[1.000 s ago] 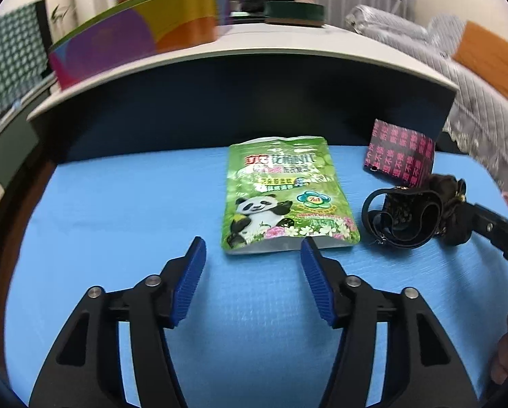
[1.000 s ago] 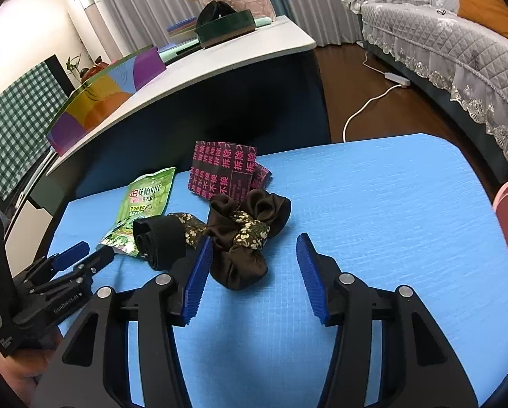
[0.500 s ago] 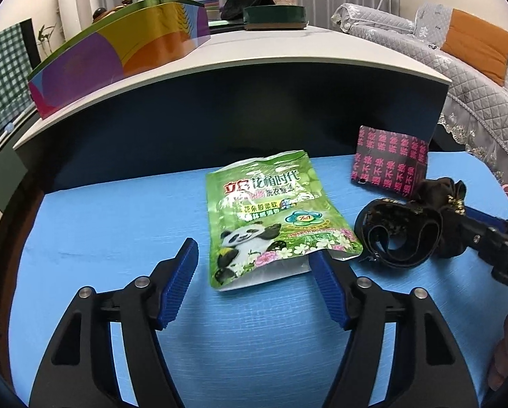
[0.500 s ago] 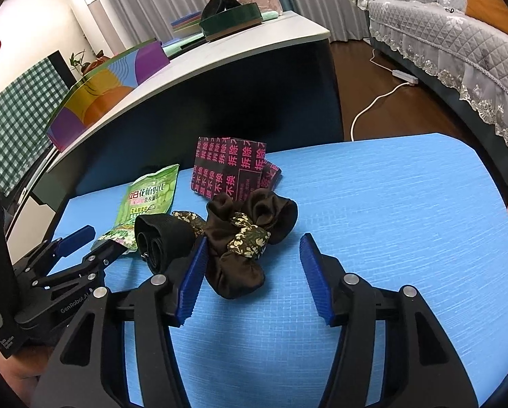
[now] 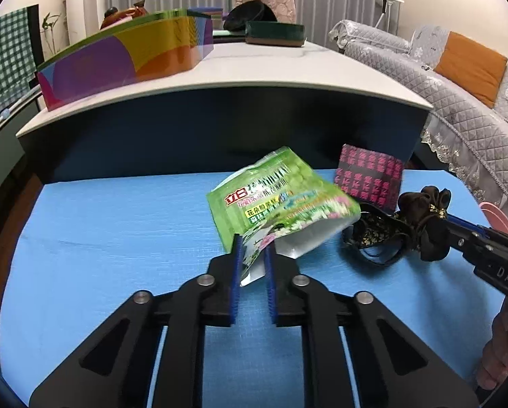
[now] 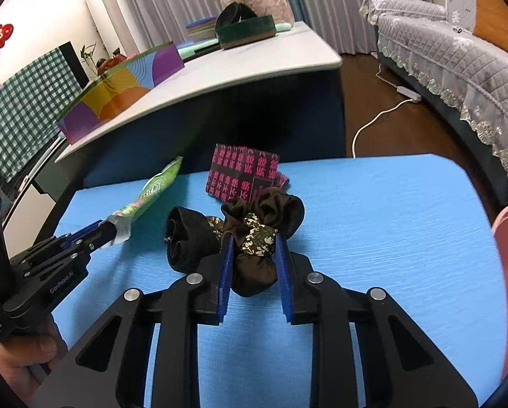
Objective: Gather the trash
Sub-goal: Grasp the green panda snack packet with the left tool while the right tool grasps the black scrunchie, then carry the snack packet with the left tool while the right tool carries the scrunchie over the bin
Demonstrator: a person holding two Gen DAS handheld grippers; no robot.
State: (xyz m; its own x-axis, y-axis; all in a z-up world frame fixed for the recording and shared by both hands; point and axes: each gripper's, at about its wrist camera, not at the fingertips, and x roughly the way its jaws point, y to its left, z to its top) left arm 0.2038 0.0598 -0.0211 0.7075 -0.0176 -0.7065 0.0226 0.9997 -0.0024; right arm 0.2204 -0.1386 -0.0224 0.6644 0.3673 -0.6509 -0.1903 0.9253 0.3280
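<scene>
The left claw (image 5: 252, 255) is closed narrow on the bottom edge of the green pouch (image 5: 281, 200), which tilts up off the blue surface (image 5: 118, 224) with its long axis running forward and away from the pads. The right claw (image 6: 252, 251) is pinched around the brown scrunchie (image 6: 260, 231), which sits just right of the pouch (its black band (image 6: 186, 238) trails toward the left claw). The pink patterned packet (image 6: 243, 176) lies flat beyond both, nearer the right claw, and is probably the next pickup.
</scene>
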